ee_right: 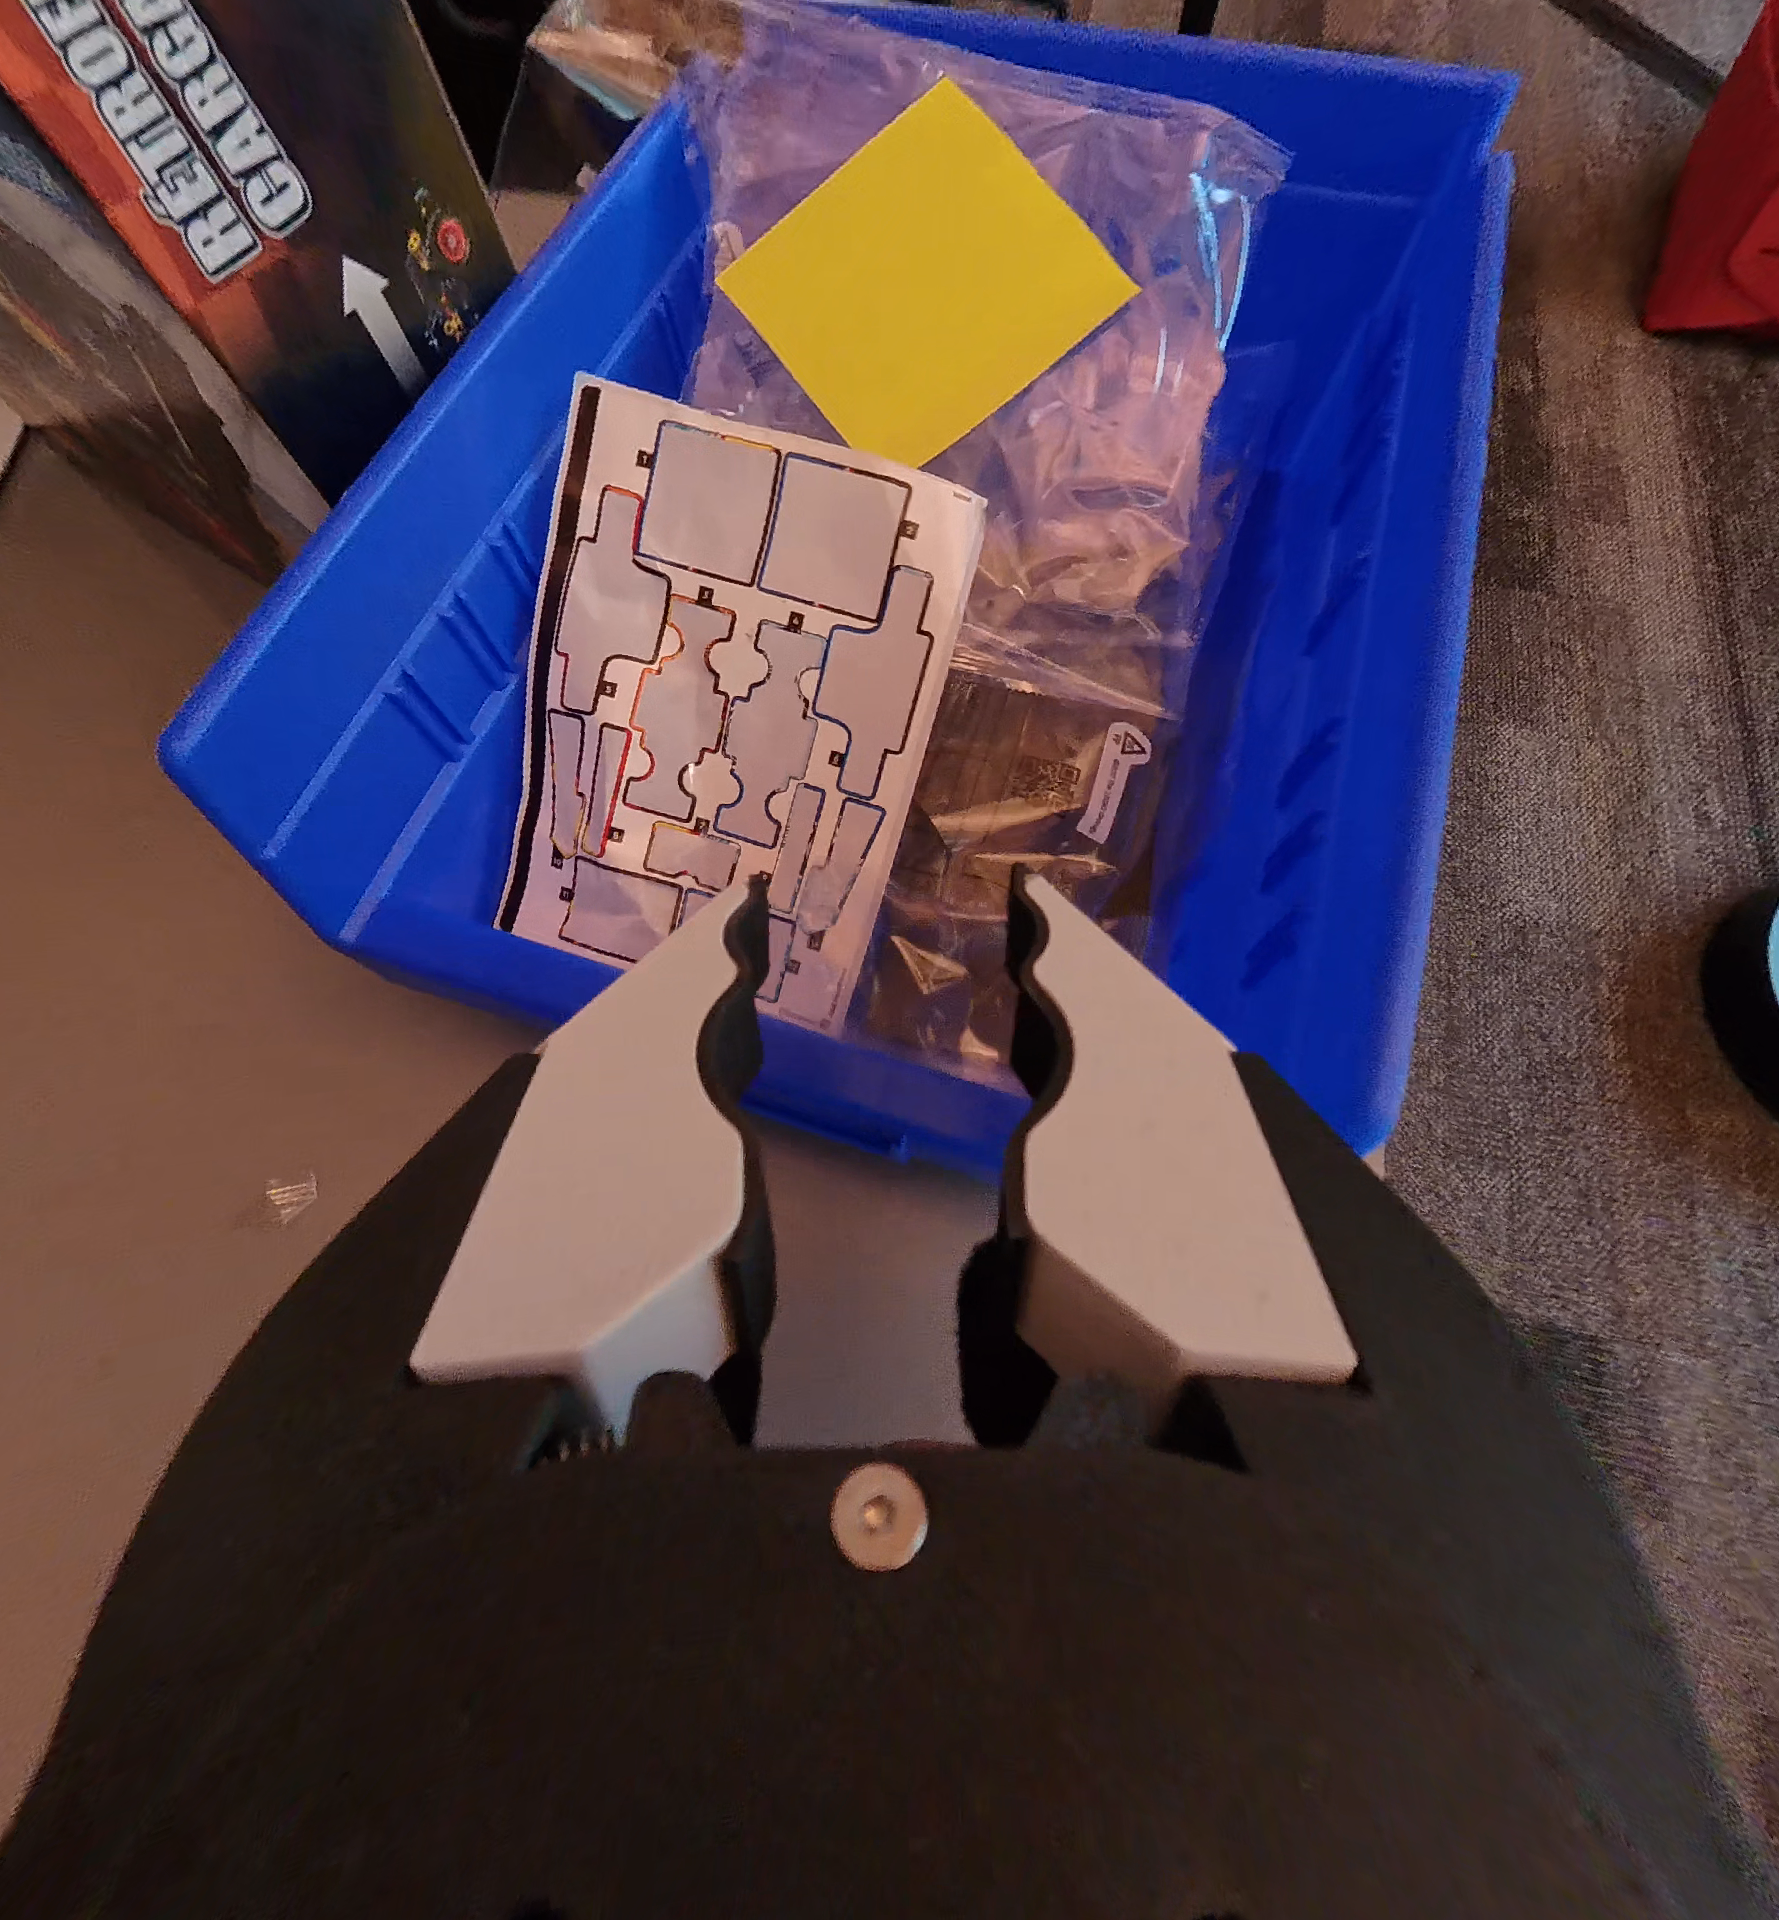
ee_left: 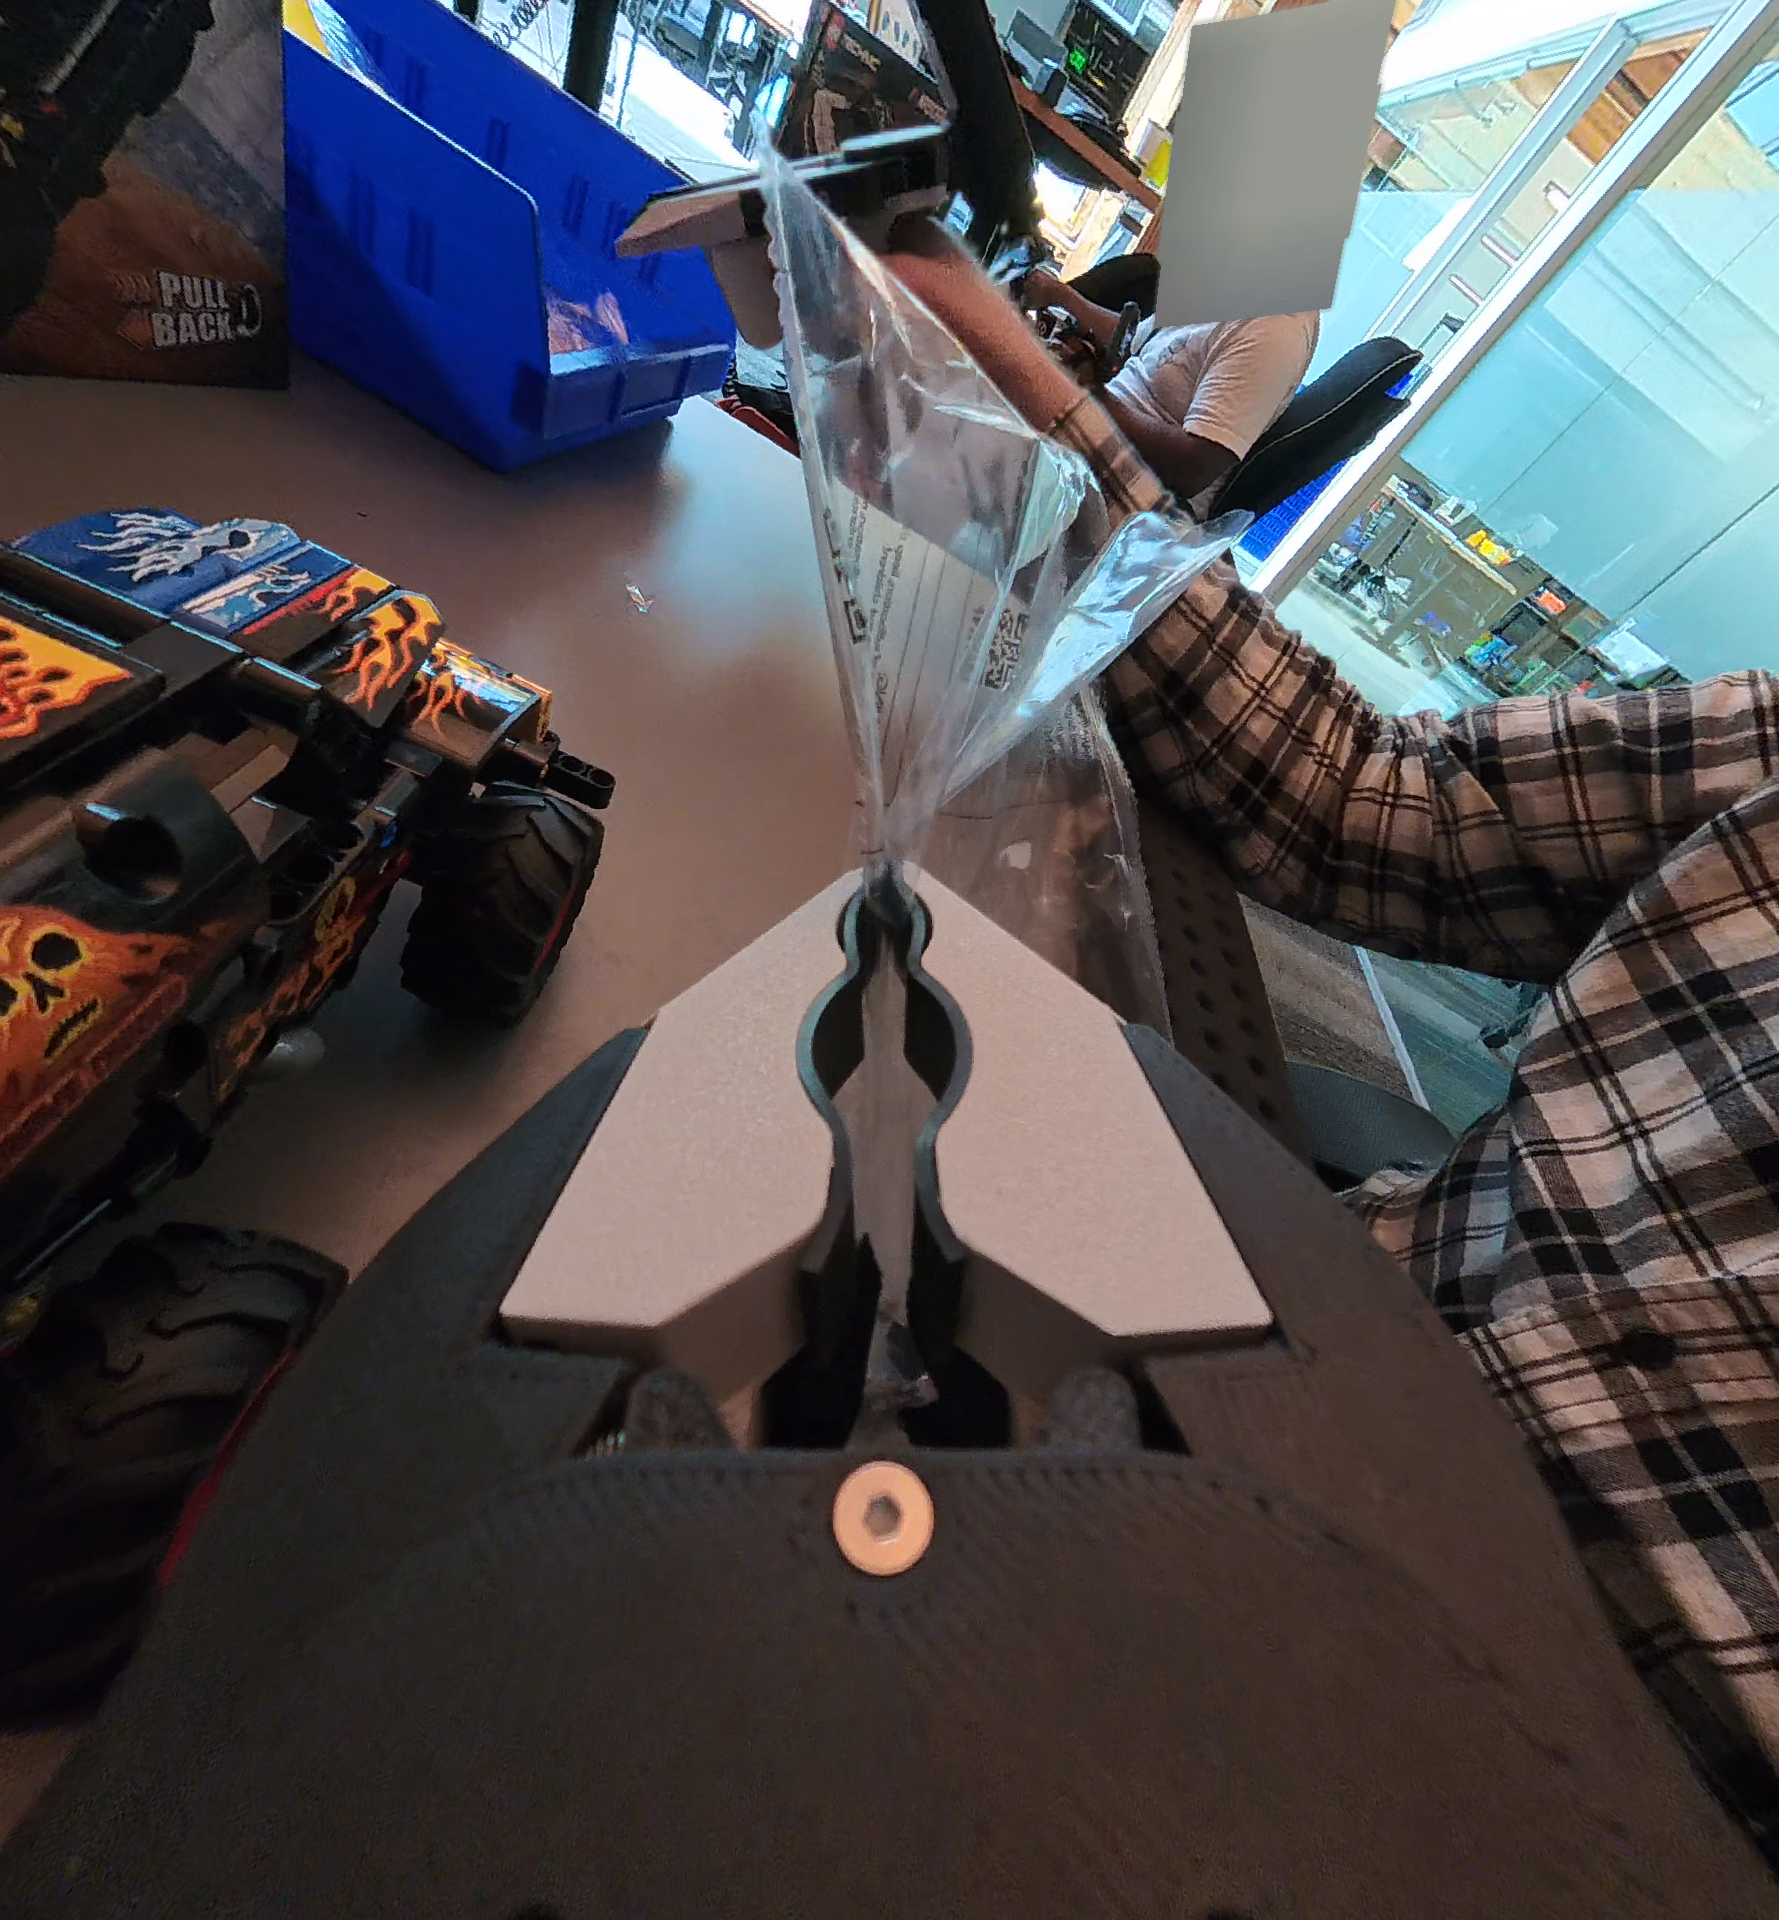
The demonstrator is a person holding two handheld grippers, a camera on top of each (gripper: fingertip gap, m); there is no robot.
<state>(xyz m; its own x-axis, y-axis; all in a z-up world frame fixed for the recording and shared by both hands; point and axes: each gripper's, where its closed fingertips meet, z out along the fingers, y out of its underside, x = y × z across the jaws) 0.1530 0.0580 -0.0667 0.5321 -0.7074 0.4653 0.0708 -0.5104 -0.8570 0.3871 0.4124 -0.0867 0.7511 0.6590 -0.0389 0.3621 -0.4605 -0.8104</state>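
My left gripper (ee_left: 883, 894) is shut on the bunched lower end of a clear plastic bag (ee_left: 926, 499) with a printed label. It holds the bag up above the grey table (ee_left: 677, 675). The bag's top reaches up in front of the right gripper (ee_left: 729, 208), held by an arm in a plaid sleeve (ee_left: 1487, 790). In the right wrist view my right gripper (ee_right: 885, 894) is open and empty. It hovers over the near end of a blue bin (ee_right: 1332, 623). The bin holds a sticker sheet (ee_right: 739, 665), clear bags of parts (ee_right: 1051, 582) and a yellow square of paper (ee_right: 926, 270).
A brick-built monster truck with flame and skull stickers (ee_left: 189, 831) stands on the table at left. The blue bin (ee_left: 469, 281) and a toy box (ee_left: 106, 187) stand behind it. A seated person (ee_left: 1217, 384) is farther back. Right of the bin lie carpet (ee_right: 1591, 727) and a red object (ee_right: 1758, 177).
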